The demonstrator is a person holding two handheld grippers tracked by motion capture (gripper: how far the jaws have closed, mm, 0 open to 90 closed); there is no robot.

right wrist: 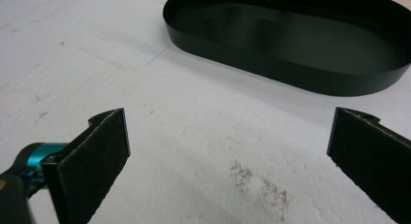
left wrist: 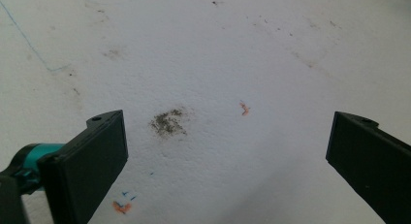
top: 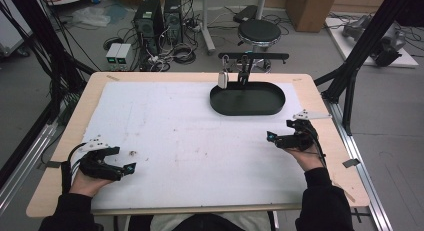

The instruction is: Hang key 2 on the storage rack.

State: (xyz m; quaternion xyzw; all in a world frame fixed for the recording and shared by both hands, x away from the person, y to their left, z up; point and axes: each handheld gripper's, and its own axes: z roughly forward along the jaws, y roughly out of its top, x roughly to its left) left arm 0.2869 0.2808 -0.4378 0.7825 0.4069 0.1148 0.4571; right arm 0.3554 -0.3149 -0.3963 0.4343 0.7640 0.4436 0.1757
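Your left tool (top: 129,168) hangs with jaws wide apart over a grey smudge (left wrist: 167,122) on the white desk mat (top: 165,141). Your right tool (top: 270,136) is equally spread, aimed toward the empty black oval tray (right wrist: 291,64) nearby, at the desk's far side. No readable writing.

Your table and what sits on it

You're at a light wooden table (top: 320,98) covered almost edge to edge by a white foam sheet (top: 175,136), scuffed and marked with small stains. A black oval tray (top: 247,99) rests on the sheet toward the far side, right of centre, with a small black stand (top: 245,66) rising at its far rim. A dark smudge (left wrist: 168,122) and orange flecks (left wrist: 244,108) mark the sheet near your left.
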